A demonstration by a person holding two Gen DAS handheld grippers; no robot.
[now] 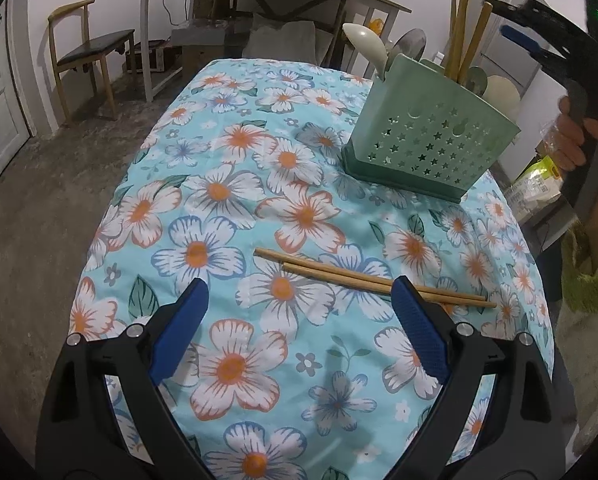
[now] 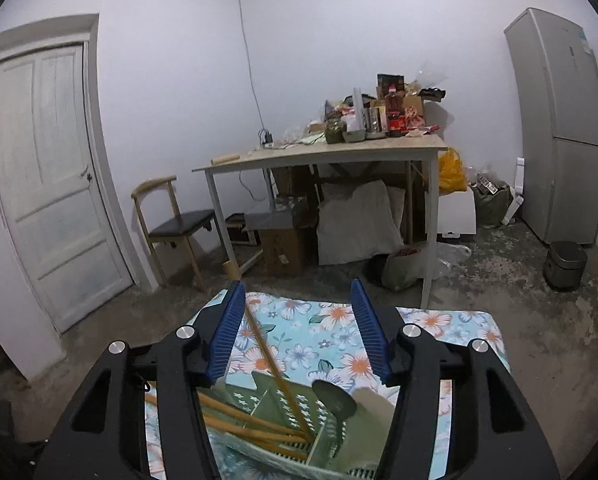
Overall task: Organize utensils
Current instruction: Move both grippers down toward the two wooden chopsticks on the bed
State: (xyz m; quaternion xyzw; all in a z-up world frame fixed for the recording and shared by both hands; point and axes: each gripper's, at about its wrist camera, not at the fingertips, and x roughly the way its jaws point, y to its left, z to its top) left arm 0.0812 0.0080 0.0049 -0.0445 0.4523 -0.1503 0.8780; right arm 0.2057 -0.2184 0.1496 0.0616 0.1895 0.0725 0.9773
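Gaping right tool (image 2: 297, 328) above holder (image 2: 283, 408), chopstick (image 2: 275, 376) between pads

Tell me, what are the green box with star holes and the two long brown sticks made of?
The pale green star-holed utensil box looks like matte moulded plastic: even colour, neatly punched stars, thin walls. The two long brown chopsticks lying on the flowery tablecloth look like bamboo or wood: tan, dull, unpainted. Which one, I cannot tell.
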